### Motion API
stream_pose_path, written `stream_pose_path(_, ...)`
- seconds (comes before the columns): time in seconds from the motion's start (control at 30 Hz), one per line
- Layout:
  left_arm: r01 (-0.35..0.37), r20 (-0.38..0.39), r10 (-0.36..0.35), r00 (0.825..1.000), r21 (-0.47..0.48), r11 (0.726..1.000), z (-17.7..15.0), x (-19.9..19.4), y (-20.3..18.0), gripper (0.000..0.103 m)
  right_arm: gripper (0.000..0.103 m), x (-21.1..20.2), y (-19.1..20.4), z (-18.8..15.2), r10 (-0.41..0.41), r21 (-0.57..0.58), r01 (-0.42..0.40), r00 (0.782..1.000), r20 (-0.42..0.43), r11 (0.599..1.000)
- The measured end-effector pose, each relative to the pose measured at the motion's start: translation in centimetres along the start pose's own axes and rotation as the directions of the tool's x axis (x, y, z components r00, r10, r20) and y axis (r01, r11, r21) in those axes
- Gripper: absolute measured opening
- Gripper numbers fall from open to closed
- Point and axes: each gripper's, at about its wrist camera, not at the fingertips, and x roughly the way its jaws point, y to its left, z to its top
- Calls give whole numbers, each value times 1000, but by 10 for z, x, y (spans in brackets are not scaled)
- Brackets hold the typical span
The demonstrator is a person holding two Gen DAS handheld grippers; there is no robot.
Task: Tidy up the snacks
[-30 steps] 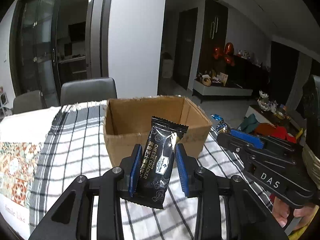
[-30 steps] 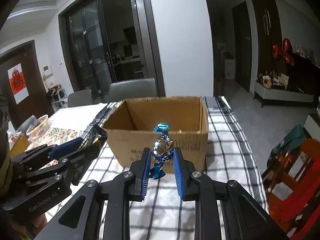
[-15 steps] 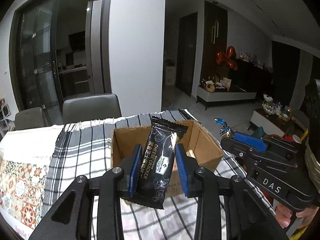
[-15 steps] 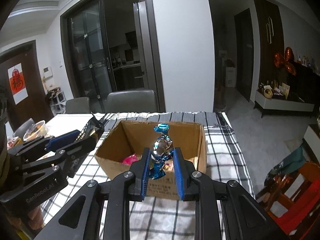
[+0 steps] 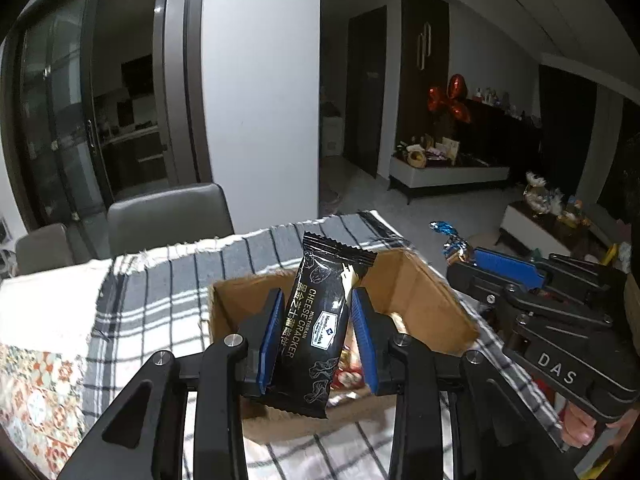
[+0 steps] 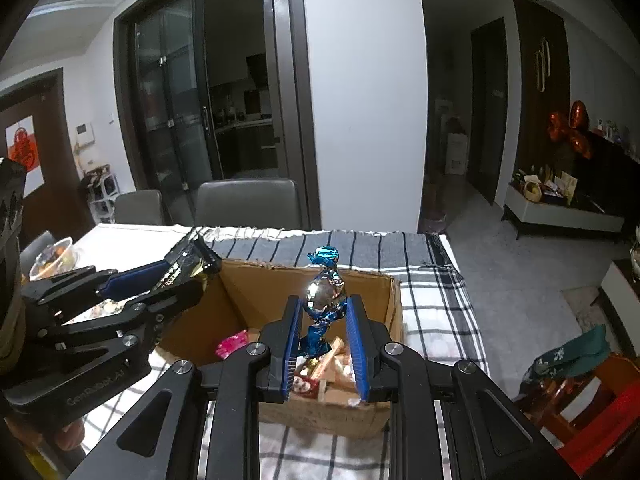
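My left gripper (image 5: 316, 316) is shut on a black cheese cracker packet (image 5: 320, 320) and holds it upright above the open cardboard box (image 5: 424, 300). My right gripper (image 6: 322, 316) is shut on a blue foil candy (image 6: 324, 292), also above the box (image 6: 384, 300). Several wrapped snacks (image 6: 320, 368) lie inside the box, among them a pink one (image 6: 232, 342). In the left wrist view the right gripper (image 5: 468, 254) shows at the box's right side with its candy (image 5: 452, 240). In the right wrist view the left gripper (image 6: 184, 268) shows at the box's left corner.
The box stands on a black-and-white checked cloth (image 6: 436, 292) over the table. A patterned mat (image 5: 36, 384) lies at the left. A bowl of food (image 6: 52, 256) stands on the far left. Grey chairs (image 6: 248, 204) stand behind the table. The table's right edge drops to the floor.
Both grippers have risen and moved forward with their snacks. They now look down into the box from above, and the snacks inside have come into view.
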Motion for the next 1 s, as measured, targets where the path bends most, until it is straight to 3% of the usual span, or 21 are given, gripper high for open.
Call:
stream_pose_path(0.03,-11,-2,11,1000,-3,1000,2,2,1,36,24,2,-1,1,-3,1,3,1000,-1,1000)
stream_pose_path(0.1,-19,-10,18,1000,-18,1000,5,6,3,48,25,8,-4,3,-11,4,11,1000,-18,1000)
stream_pose_path(0.2,-30,-18,30,999,-26,999,5,7,4,51,37,11,-6,4,-22,18,23,999,-31,1000)
stream_pose_path(0.4,-78,-17,78,997,-24,997,-7,-9,2,59,38,-4,-8,-8,-28,27,29,999,-27,999)
stream_pose_path(0.5,-104,-6,104,995,-27,994,-17,-24,-2,61,48,-18,-8,-19,-40,38,41,999,-13,998)
stream_pose_path(0.63,-122,19,123,992,-43,992,-31,-50,-5,66,49,-38,-6,-31,-45,45,45,999,-2,998)
stream_pose_path(0.73,-147,41,149,988,-51,988,-38,-69,-10,69,58,-55,-3,-41,-51,63,50,999,8,997)
stream_pose_path(0.93,-158,78,163,984,-63,985,-57,-107,-17,82,59,-94,4,-61,-61,62,59,997,42,996)
stream_pose_path(1.0,-165,87,170,982,-62,984,-64,-119,-19,85,65,-106,5,-66,-64,68,61,997,45,996)
